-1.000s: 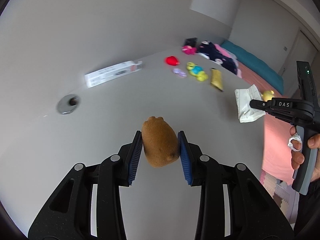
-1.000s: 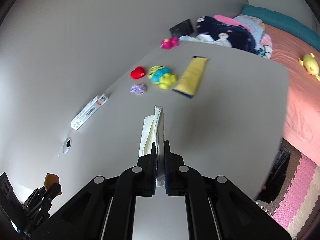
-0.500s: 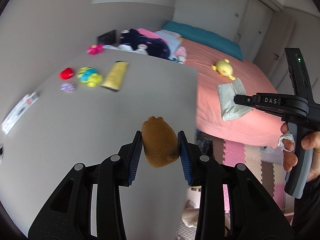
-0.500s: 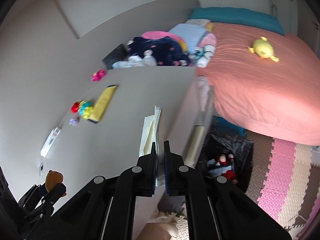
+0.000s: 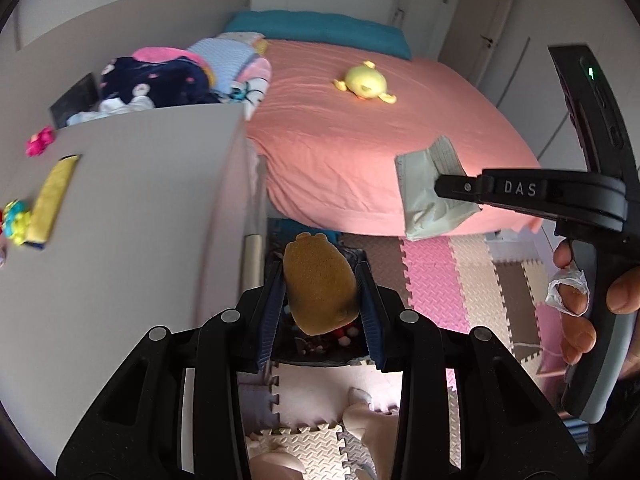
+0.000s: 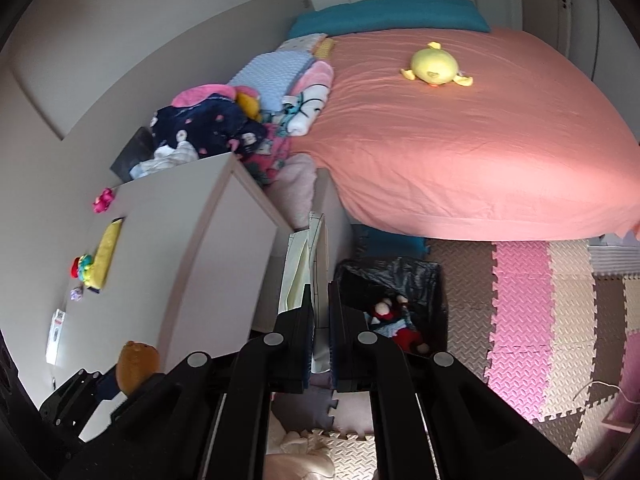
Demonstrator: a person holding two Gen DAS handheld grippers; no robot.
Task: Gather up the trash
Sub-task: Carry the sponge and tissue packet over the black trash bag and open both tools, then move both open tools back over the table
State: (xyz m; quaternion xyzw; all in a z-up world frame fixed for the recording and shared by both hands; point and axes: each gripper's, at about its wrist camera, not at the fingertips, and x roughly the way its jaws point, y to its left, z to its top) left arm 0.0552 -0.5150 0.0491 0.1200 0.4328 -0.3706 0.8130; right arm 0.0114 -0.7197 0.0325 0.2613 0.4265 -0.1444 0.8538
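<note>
Left gripper (image 5: 320, 304) — its blue pads (image 5: 273, 312) are pressing both flanks of a brown plush toy (image 5: 319, 288), which is sitting upright between them, rounded top uppermost. Directly beyond the toy, partly hidden by it, a black-lined bin (image 5: 316, 350) is standing on the foam floor mat (image 5: 480, 280), with red and white soft items showing inside.

Right gripper (image 6: 320, 316) — its fingers are closing to a narrow slit on a flat pale packet (image 6: 306, 264), which is standing edge-on and projecting forward from the jaws. In the left wrist view the same packet (image 5: 430, 196) is appearing as a crumpled greyish-white wrapper at the tip of the right gripper (image 5: 444, 186), whose handle a hand (image 5: 580, 304) is gripping. In the right wrist view the bin (image 6: 394, 300) is lying just right of the packet, and the left gripper (image 6: 102, 384) with the toy (image 6: 136, 366) is showing at lower left.

Surroundings: a grey table (image 5: 132, 220) at left is carrying a yellow pouch (image 5: 50, 200) and small coloured toys (image 5: 16, 222); behind the bin, a bed with a pink sheet (image 6: 460, 140) is bearing a yellow plush (image 6: 434, 65), and folded clothes (image 6: 216, 124) are piling near its head.
</note>
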